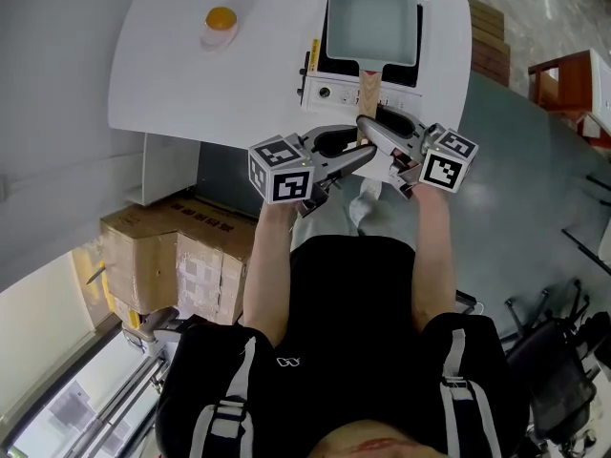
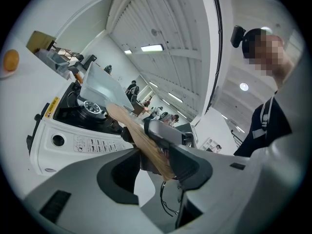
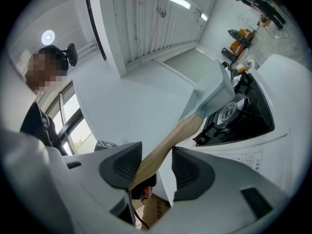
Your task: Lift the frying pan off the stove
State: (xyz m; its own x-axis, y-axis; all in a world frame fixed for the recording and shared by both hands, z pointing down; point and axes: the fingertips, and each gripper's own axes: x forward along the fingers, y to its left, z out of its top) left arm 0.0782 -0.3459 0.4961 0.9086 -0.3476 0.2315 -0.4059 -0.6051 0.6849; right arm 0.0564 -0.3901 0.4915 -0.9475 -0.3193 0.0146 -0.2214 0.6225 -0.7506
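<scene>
On the white bench [image 1: 162, 74], at its right end, stands a white tabletop stove [image 1: 334, 92] with its controls facing the person. Cardboard boxes [image 1: 172, 265] sit on the floor below the bench's near edge, clear of the work.

The frying pan [image 1: 372, 22] is square, pale grey and empty, and it lies over the stove's burner [image 3: 226, 112]. Whether it rests on the supports or has just cleared them cannot be told. It is probably stiff metal of moderate weight. That weight sits well forward of the grip, so the pan will tend to dip at its far edge.

The wooden handle [image 1: 368, 84] points toward the person and is the only sensible place to hold the pan. It looks smooth and rounded, so it may roll between the pads.

Both tongs grip this handle with their jaws fairly wide apart. The left tongs [image 2: 153, 152] hold it at the very end, and the right tongs [image 3: 157, 152] hold it just ahead. They crowd each other on the short handle.

A small dish [image 1: 219, 29] holding a round yellow thing stands well apart to the left and is no obstacle.
</scene>
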